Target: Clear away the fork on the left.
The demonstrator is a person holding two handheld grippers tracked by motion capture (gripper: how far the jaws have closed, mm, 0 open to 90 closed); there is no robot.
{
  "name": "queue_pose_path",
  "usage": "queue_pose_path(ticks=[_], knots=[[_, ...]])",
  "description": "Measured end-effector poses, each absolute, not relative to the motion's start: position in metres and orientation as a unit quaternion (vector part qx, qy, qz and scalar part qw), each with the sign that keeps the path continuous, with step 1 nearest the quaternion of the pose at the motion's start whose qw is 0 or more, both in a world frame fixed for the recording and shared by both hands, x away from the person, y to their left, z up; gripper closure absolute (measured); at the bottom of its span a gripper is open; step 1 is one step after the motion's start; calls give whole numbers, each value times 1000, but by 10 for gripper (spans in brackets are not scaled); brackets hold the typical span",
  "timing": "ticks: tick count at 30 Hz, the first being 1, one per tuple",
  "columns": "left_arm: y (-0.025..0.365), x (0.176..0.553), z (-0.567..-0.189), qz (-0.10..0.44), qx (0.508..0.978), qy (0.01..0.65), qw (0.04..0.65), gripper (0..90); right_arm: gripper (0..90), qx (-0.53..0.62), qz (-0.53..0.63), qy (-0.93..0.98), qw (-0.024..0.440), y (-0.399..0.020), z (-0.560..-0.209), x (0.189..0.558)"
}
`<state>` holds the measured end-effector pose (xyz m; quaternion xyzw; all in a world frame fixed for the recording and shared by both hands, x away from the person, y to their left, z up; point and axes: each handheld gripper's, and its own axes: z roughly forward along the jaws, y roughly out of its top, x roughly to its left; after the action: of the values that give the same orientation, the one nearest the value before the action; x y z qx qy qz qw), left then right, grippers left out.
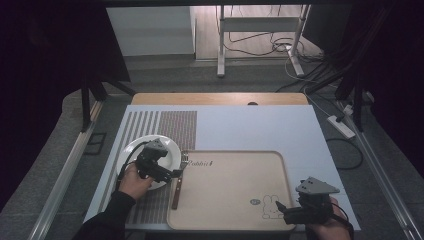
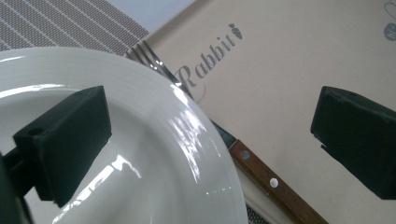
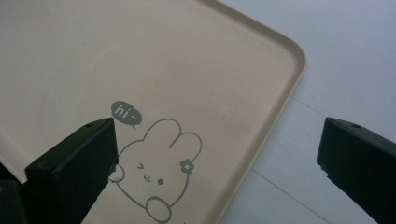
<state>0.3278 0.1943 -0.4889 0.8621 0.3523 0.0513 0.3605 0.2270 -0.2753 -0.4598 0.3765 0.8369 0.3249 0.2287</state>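
The round white plate is seen near the left edge of the bench, on a brown striped mat. It is touched by no claw. Just beside its right rim, a metal fork with a brown wooden handle is laid along the left edge of a flat beige tray with a rabbit drawing. In the left gripper view the fork's prongs are partly hidden under the plate's rim. The left claw is held over the plate's right side and the fork, with its jaws spread wide and nothing gripped. The right claw is held at the tray's near right corner, jaws wide apart, nothing between them.
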Motion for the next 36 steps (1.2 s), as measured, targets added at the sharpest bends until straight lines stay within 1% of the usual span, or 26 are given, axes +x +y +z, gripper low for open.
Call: queue_pose_path(ticks=[9,15,19,30,36], knots=[[205,320,-489,48,859,359,362,0,0,377,324,837,228,-275,-460,227],[214,313,-488,48,851,364,376,0,0,378,323,837,228,-275,-460,227],[220,307,-487,54,847,369,378,0,0,378,322,837,228,-275,-460,227],[237,289,-488,46,828,388,401,0,0,378,321,838,227,-275,-460,227],[246,277,-488,48,824,397,403,0,0,379,320,838,227,-275,-460,227]])
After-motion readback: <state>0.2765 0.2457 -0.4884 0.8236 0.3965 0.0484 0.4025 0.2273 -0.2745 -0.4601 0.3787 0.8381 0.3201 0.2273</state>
